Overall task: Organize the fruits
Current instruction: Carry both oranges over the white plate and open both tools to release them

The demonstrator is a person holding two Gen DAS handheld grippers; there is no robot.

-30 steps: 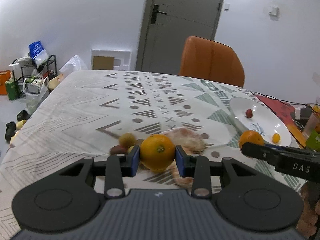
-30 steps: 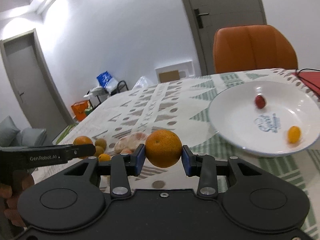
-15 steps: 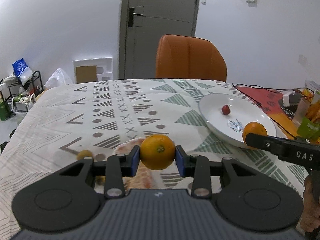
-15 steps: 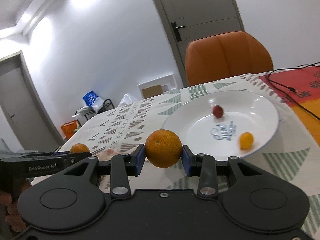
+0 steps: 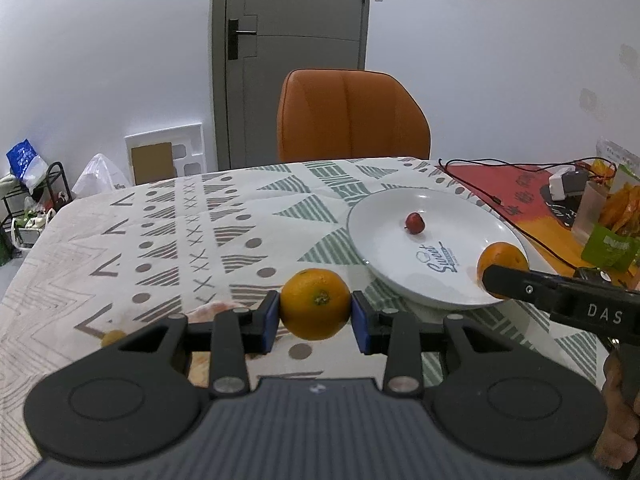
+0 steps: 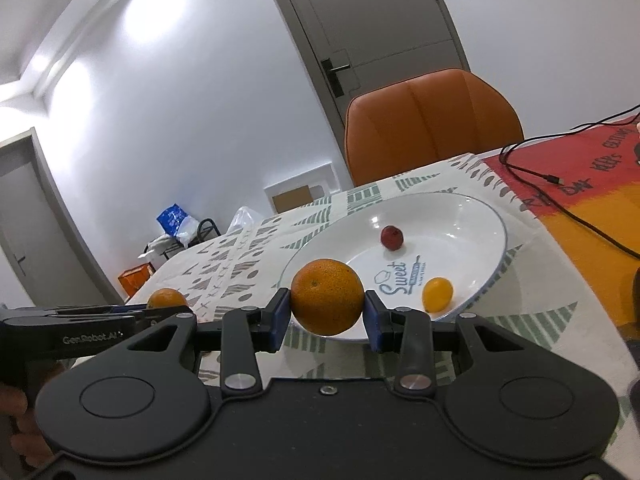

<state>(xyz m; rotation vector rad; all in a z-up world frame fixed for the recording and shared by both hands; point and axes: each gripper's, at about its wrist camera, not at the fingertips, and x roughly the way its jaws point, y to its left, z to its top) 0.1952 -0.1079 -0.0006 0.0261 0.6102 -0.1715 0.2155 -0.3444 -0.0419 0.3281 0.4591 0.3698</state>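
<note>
left gripper [image 5: 315, 317]: blue pads clamped on an orange [image 5: 314, 304], held above the patterned tablecloth [image 5: 168, 232], just left of the plate's near rim
right gripper [image 6: 326, 315]: clamped on a second orange [image 6: 327, 296], over the near-left rim
plate [image 6: 476, 216]: white, centre bare; small red fruit [image 6: 391, 237] far, small yellow fruit [image 6: 437, 293] near-right
edges: black cable [image 6: 560, 200] right of plate; orange chair [image 5: 352, 116] at far edge

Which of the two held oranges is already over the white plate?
The orange in the right gripper: it hangs over the plate rim, while the left gripper's orange is over the tablecloth.
</note>
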